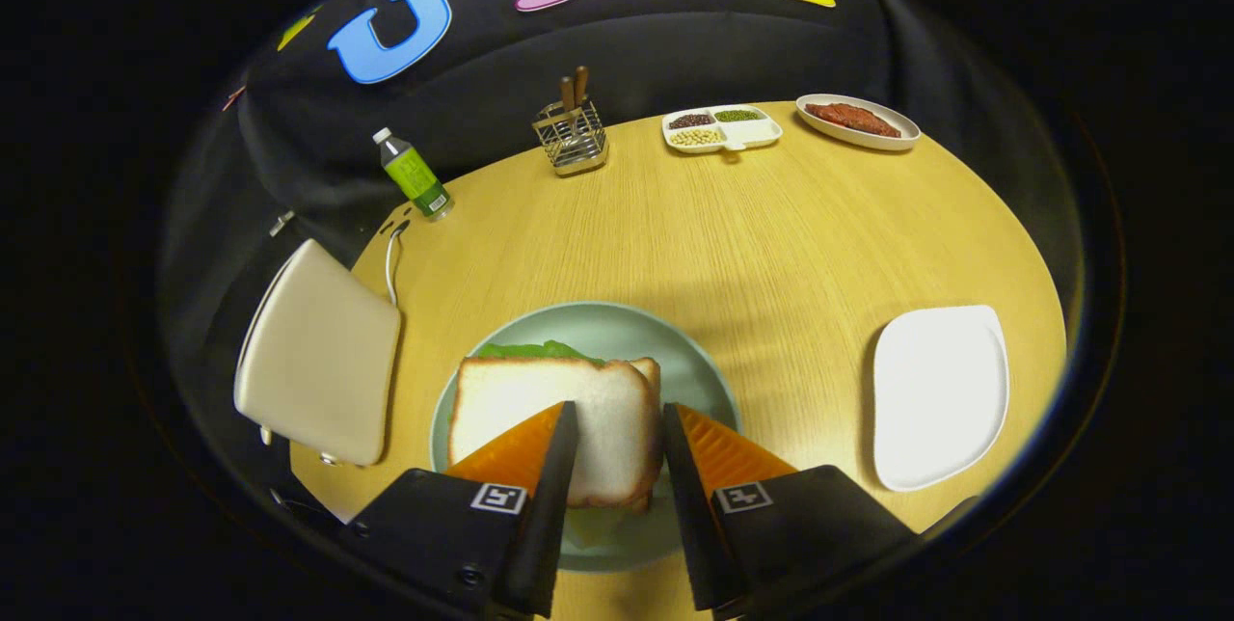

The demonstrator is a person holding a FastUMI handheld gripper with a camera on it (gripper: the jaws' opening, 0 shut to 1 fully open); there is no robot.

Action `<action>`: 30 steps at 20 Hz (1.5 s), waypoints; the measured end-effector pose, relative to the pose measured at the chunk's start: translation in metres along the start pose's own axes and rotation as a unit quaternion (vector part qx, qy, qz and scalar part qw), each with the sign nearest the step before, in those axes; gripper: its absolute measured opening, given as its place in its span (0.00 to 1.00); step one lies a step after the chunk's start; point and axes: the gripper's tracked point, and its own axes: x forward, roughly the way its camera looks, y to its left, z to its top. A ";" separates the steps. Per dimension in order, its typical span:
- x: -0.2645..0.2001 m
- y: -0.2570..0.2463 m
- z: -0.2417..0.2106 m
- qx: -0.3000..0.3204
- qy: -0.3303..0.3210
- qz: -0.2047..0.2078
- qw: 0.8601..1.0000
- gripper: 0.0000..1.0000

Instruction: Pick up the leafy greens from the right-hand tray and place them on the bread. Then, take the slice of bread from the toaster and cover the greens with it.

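A slice of bread [540, 409] lies flat on the pale green plate [617, 322], on top of the leafy greens [530, 349], whose edge peeks out at the far side. A second slice's crust [651, 372] shows under it at the right. My gripper [617, 406] hovers over the near right part of the top slice, open. The left finger overlaps the slice and the right finger stands at its right edge. Neither finger presses on the bread. The cream toaster [318, 361] stands to the left of the plate.
An empty white tray [940, 394] lies right of the plate. At the table's far side stand a green bottle [415, 175], a wire utensil holder [571, 137], a divided dish of beans [721, 129] and a plate with meat [856, 120]. A white cable [390, 259] runs behind the toaster.
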 end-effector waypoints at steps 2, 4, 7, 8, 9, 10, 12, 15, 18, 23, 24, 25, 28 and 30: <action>0.001 -0.004 0.002 -0.018 -0.002 -0.004 1.000 0.68; 0.000 -0.005 0.005 -0.024 -0.003 -0.002 1.000 0.77; -0.003 -0.004 0.006 -0.025 -0.003 0.001 1.000 0.83; -0.005 -0.002 0.007 -0.022 -0.004 0.004 1.000 0.86; -0.008 0.001 0.010 -0.020 -0.011 0.007 1.000 0.88; -0.011 0.000 0.015 -0.022 -0.020 0.008 1.000 0.97; -0.016 -0.001 0.017 -0.027 -0.026 0.011 0.999 0.99; -0.027 -0.004 0.027 -0.025 -0.036 0.012 0.999 0.99; -0.045 -0.005 0.042 -0.016 -0.048 0.018 0.999 1.00; -0.100 0.001 0.098 -0.014 -0.113 0.043 0.993 0.99; -0.113 0.003 0.111 -0.017 -0.126 0.048 0.991 0.99; -0.125 0.005 0.123 -0.021 -0.141 0.051 0.989 0.99; -0.164 0.017 0.150 -0.060 -0.173 0.061 0.981 0.99; -0.189 0.026 0.165 -0.086 -0.197 0.066 0.974 0.99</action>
